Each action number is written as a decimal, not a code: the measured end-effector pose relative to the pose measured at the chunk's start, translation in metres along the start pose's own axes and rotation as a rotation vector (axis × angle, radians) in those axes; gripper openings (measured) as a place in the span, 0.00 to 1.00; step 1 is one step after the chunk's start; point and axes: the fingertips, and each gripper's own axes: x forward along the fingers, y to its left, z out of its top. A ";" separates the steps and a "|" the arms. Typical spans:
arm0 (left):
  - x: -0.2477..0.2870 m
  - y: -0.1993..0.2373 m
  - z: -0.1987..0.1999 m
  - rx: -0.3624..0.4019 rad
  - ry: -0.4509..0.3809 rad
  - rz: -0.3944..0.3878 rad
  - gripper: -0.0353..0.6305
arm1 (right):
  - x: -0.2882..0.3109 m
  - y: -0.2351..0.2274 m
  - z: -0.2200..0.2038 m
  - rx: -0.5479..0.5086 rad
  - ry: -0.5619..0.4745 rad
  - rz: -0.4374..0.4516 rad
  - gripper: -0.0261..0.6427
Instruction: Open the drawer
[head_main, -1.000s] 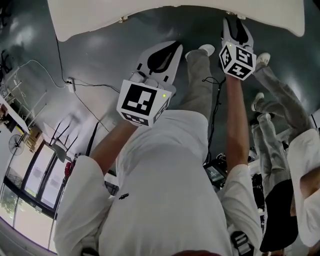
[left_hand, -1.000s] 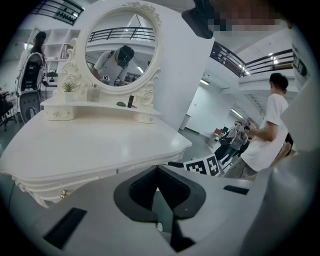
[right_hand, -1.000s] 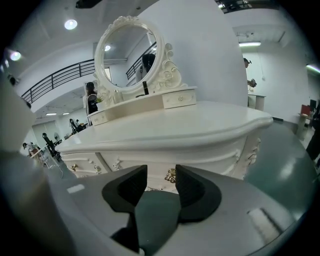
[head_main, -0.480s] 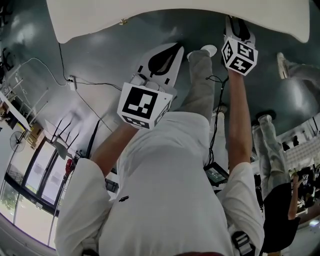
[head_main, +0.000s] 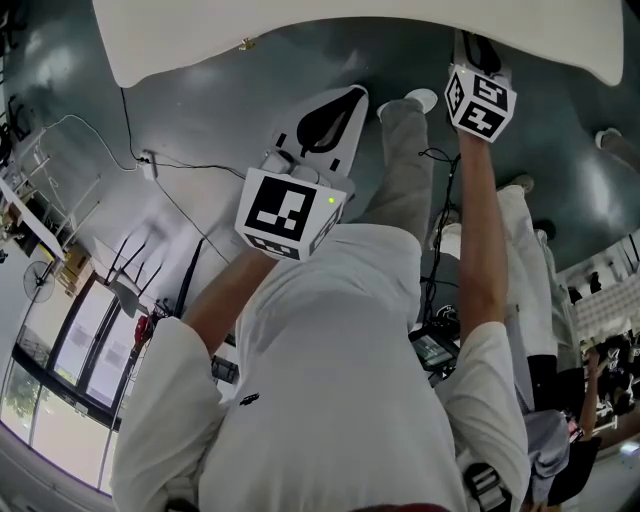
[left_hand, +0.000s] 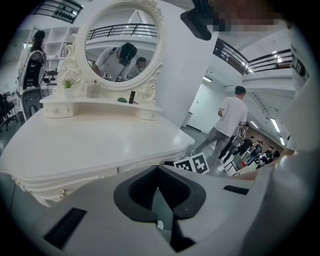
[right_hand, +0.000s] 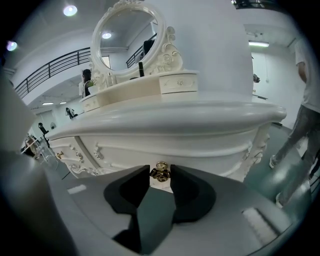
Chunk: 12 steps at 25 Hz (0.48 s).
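A white dressing table (right_hand: 165, 120) with an oval mirror (left_hand: 122, 42) stands in front of me. Its drawer front carries a small gold knob (right_hand: 161, 173). My right gripper (right_hand: 160, 170) reaches under the table's edge (head_main: 350, 30). Its jaws have just been closing, and the knob now sits between the black pads (right_hand: 182, 177), which touch it on both sides. In the head view the right gripper (head_main: 478, 45) is half hidden by the tabletop. My left gripper (left_hand: 159, 167) hangs shut and empty short of the table, its tips (head_main: 358, 92) above the grey floor.
A second gold knob (left_hand: 62, 192) sits on the table's left front. Small bottles and a plant stand on the shelf (left_hand: 100, 100) under the mirror. A person (left_hand: 227, 120) walks at the right, another stands close by (head_main: 525, 270). Cables (head_main: 170, 170) cross the floor at the left.
The right gripper has moved a little further under the table edge. The left gripper has stayed put. The people at the right have shifted.
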 end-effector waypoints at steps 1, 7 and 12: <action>0.000 0.000 0.000 0.001 -0.001 0.000 0.07 | 0.000 0.000 0.000 0.003 0.001 0.001 0.25; -0.001 -0.005 -0.010 0.005 -0.001 0.000 0.07 | -0.001 -0.001 -0.008 0.003 0.007 0.009 0.24; 0.003 -0.010 -0.012 0.008 0.002 -0.008 0.07 | -0.003 -0.004 -0.012 0.004 0.017 0.011 0.24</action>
